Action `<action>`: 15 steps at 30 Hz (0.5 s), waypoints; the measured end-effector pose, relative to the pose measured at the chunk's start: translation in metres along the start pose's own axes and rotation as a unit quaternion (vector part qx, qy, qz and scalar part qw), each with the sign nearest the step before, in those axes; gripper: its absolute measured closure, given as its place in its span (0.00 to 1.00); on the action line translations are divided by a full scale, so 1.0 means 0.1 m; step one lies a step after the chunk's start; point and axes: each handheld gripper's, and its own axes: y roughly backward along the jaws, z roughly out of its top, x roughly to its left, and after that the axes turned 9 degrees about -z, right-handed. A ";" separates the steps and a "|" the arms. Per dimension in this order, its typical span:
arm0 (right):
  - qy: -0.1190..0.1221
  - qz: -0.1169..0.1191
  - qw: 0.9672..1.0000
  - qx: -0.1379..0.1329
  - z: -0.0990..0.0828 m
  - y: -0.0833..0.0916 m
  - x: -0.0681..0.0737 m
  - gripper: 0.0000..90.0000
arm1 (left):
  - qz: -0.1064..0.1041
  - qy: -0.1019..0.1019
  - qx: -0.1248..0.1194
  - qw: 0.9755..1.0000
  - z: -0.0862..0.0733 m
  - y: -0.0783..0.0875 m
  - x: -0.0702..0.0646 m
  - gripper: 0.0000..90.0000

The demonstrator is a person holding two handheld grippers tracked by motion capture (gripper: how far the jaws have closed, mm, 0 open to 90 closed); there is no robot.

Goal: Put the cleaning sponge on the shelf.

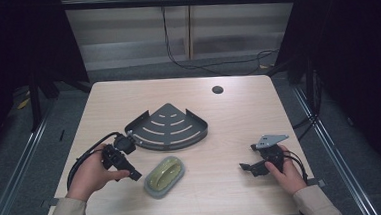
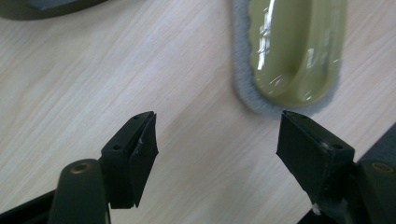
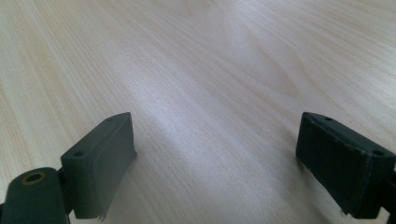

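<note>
An olive-green oval brush with a grey rim [image 1: 164,175] lies on the wooden table [image 1: 229,120] near its front edge. My left gripper [image 1: 131,167] sits just left of the brush, held in a hand, jaws open. In the left gripper view the brush [image 2: 292,51] lies just beyond the open gripper [image 2: 217,135], close to the right fingertip [image 2: 308,140]. My right gripper [image 1: 247,167] rests low at the front right, open, with bare wood between its jaws [image 3: 215,154].
A dark grey quarter-round corner shelf [image 1: 167,128] with slots lies behind the brush, at mid-table. A round cable hole [image 1: 217,90] is at the back of the table. Cables run on the floor [image 1: 216,63] beyond it.
</note>
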 end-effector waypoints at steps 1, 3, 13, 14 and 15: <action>0.000 0.000 1.000 0.000 0.00 0.00 0.00 0.13 | -0.002 -0.004 0.007 1.000 0.05 0.01 -0.02 0.32; 0.000 0.000 1.000 0.000 0.00 0.00 0.00 0.13 | -0.002 -0.008 0.013 1.000 0.10 0.00 -0.04 0.33; 0.000 0.000 1.000 0.000 0.00 0.00 0.00 0.13 | -0.015 -0.016 0.034 0.999 0.37 -0.02 -0.18 0.36; -0.001 0.000 1.000 0.000 0.00 0.00 0.00 0.13 | -0.015 -0.016 0.034 0.999 0.37 -0.02 -0.18 0.37; 0.000 0.000 1.000 0.000 0.00 0.00 0.00 0.13 | -0.020 -0.017 0.036 0.999 0.42 -0.05 -0.20 0.37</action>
